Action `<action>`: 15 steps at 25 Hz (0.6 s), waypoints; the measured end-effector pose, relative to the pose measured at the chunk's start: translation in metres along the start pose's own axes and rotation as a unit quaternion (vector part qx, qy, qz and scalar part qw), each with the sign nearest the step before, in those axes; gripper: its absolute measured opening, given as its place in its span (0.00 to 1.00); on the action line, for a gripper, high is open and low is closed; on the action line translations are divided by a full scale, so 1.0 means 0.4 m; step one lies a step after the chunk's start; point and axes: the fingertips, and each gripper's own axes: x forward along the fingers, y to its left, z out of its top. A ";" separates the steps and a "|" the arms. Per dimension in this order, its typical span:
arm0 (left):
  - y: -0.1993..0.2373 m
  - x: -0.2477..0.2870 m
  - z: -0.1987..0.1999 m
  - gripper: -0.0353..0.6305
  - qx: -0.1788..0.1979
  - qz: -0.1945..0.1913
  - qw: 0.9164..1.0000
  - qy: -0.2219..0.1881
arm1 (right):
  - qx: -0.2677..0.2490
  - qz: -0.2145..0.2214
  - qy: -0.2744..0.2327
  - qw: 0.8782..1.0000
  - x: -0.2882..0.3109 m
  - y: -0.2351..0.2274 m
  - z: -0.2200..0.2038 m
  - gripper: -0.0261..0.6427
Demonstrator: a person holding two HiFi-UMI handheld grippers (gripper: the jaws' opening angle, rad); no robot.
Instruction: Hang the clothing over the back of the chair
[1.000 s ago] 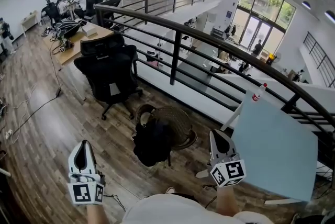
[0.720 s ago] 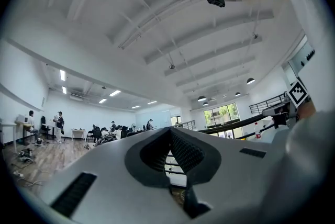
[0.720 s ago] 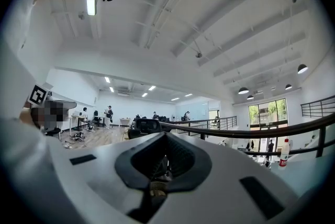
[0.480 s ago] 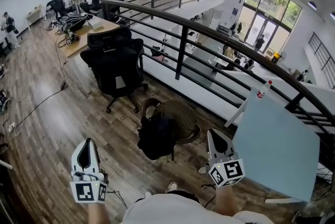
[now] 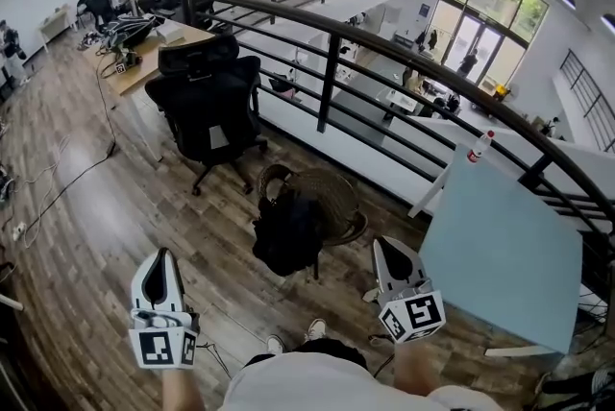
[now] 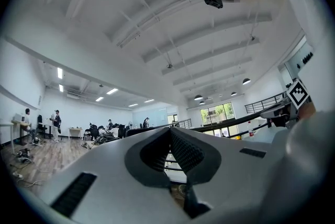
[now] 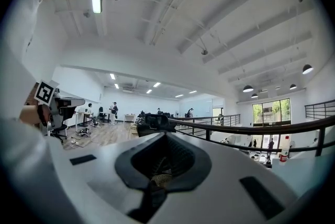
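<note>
A round wicker chair (image 5: 332,198) stands on the wood floor in front of me in the head view. A black piece of clothing (image 5: 286,231) lies bunched over its near-left side and hangs down toward the floor. My left gripper (image 5: 160,255) is low at the left, short of the chair, shut and empty. My right gripper (image 5: 385,244) is just right of the chair, level with its near edge, its jaws together with nothing in them. A bit of wicker (image 7: 157,180) shows through the right jaws' gap in the right gripper view.
A black office chair (image 5: 207,102) stands beyond the wicker chair. A dark metal railing (image 5: 332,73) runs across behind both. A pale blue table (image 5: 500,251) with a bottle (image 5: 478,148) is close at the right. Cables (image 5: 58,188) trail on the floor at the left.
Both grippers have moved forward toward the wicker chair, the right one more, and the chair now sits nearer in the head view. Neither gripper has opened.
</note>
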 end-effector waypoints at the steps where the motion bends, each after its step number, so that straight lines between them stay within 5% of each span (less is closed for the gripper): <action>1: -0.001 -0.007 -0.003 0.09 0.000 -0.004 1.000 0.000 | 0.000 -0.001 0.002 1.000 -0.009 0.010 -0.004 0.07; 15: 0.013 -0.075 -0.033 0.09 -0.010 -0.037 0.999 0.003 | -0.007 -0.019 0.010 1.000 -0.104 0.111 -0.036 0.07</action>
